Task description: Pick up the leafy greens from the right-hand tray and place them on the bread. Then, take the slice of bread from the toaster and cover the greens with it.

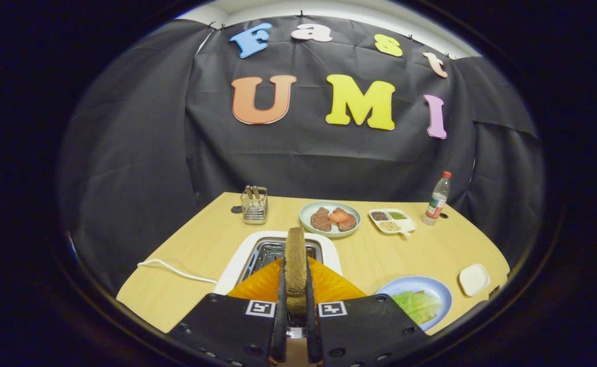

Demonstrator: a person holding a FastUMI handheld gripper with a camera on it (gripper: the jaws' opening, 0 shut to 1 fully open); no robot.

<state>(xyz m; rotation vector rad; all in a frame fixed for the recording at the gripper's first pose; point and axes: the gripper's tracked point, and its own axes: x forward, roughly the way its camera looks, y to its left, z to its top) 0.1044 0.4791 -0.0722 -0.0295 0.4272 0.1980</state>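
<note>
**Claw grips the bread slice above the toaster**

The claw (295,300) has its two fingers pressed onto the slice of bread (295,260), one on each flat face, and the brown slice stands upright on edge between them. Right beyond the fingertips sits the white toaster (242,255) on the counter (196,244), its metal slot open to view, its white cord (176,270) trailing off to the left. The slice's lower end is hidden behind the fingers, so I cannot tell whether it is free of the slot. Orange padding shows on both sides of the fingers.

Off to the right of the fingers, there's the blue plate (438,288) with the leafy greens (416,305) lying on it, and a small white dish (474,279) just past that. Farther back along the counter: a wire holder (254,205) with utensils, a pale plate of meat and tomato (330,219), a divided seasoning tray (392,220), and a bottle (438,199) standing near the black cloth wall.
</note>
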